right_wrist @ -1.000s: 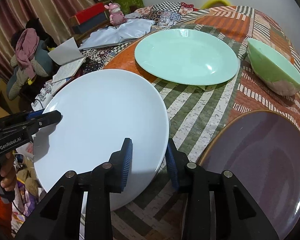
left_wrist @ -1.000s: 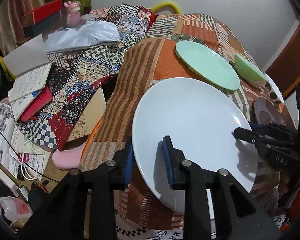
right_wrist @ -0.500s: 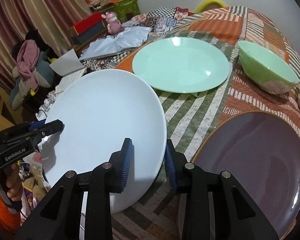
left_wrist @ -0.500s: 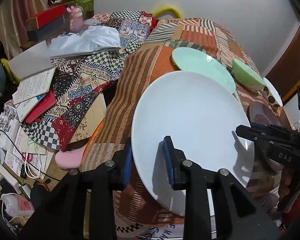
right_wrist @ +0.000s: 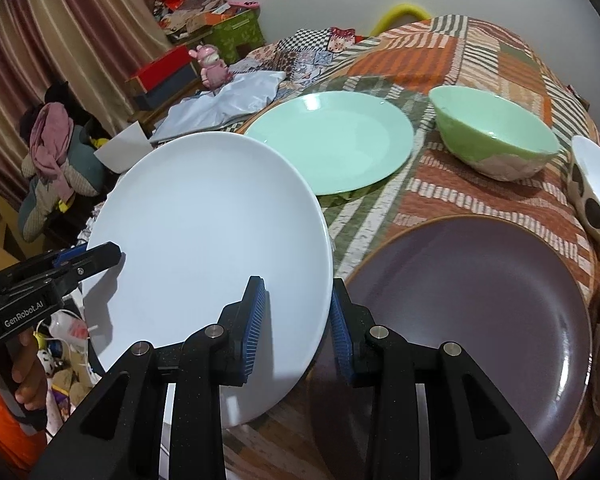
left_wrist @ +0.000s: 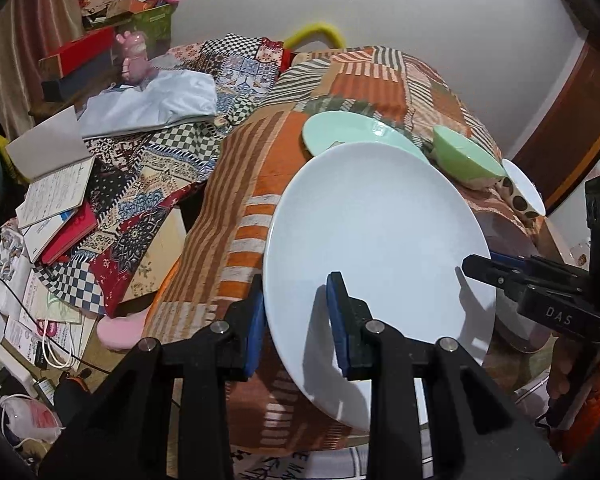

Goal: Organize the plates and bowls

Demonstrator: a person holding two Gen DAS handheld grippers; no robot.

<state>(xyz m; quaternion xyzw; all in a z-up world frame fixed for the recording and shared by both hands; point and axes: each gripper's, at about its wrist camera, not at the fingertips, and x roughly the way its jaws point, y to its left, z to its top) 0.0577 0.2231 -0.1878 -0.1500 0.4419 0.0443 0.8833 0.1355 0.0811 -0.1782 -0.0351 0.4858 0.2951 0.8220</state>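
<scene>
I've got the white plate (right_wrist: 208, 240) up off the table, tilted, held from two sides over the table's near left edge. My right tool (right_wrist: 294, 316) straddles its rim, one blue pad on the top face and the other under the edge, narrowed down onto the plate. My left tool (left_wrist: 296, 312) does the same on the opposite rim, pads either side of the edge, clamped on it too. In the left wrist view the right tool (left_wrist: 480, 266) shows at the plate's far rim; in the right wrist view the left tool (right_wrist: 88, 258) pokes in at the plate's left rim.

Just beside the white plate, on the near right part of the table, lies the purple plate (right_wrist: 480, 308), flat on the patchwork cloth (right_wrist: 440, 52). Behind the white plate, toward the table's middle, sits the mint green plate (right_wrist: 336, 140), flat, its near edge hidden by the raised white one. To its right, apart from it, stands the green bowl (right_wrist: 496, 142), upright. At the table's right edge I see the white bowl with dark spots (right_wrist: 592, 188), partly cut off by the frame.

Beyond the table's left edge there's clutter: a pale blue cloth (left_wrist: 152, 102), a small pink figurine (left_wrist: 134, 58), a red box (right_wrist: 162, 68), open notebooks (left_wrist: 54, 192) and a yellow loop (left_wrist: 314, 32) past the far edge.
</scene>
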